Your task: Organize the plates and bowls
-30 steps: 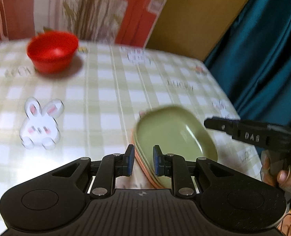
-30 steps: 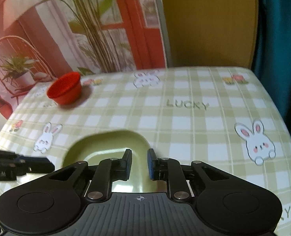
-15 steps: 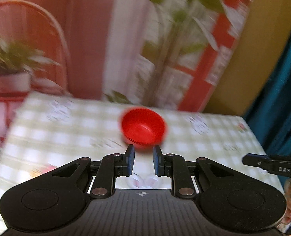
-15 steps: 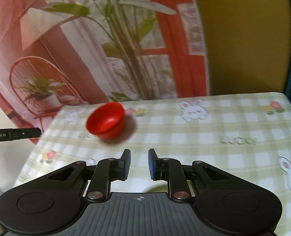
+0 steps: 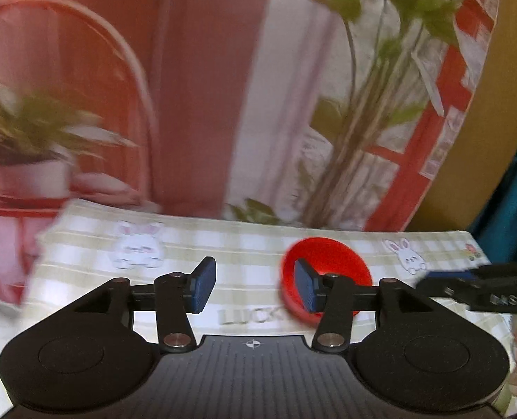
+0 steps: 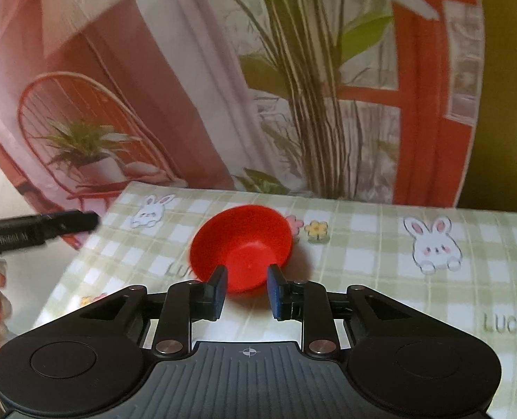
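Checked tablecloth [image 6: 363, 244] bears red bowl [image 6: 244, 244] (upright); both tools agape.

"LUCKY" on the checked tablecloth [image 6: 363, 244]

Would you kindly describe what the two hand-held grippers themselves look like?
Both the left hand-held gripper and the right hand-held gripper are matte black, with ribbed bodies, two round side housings, silver pivot screws, a small crosshair mark and blue finger pads. White lettering marks their sides.

Both wrist views low, sharing red bowl [image 5: 328, 262] [image 6: 244, 244].
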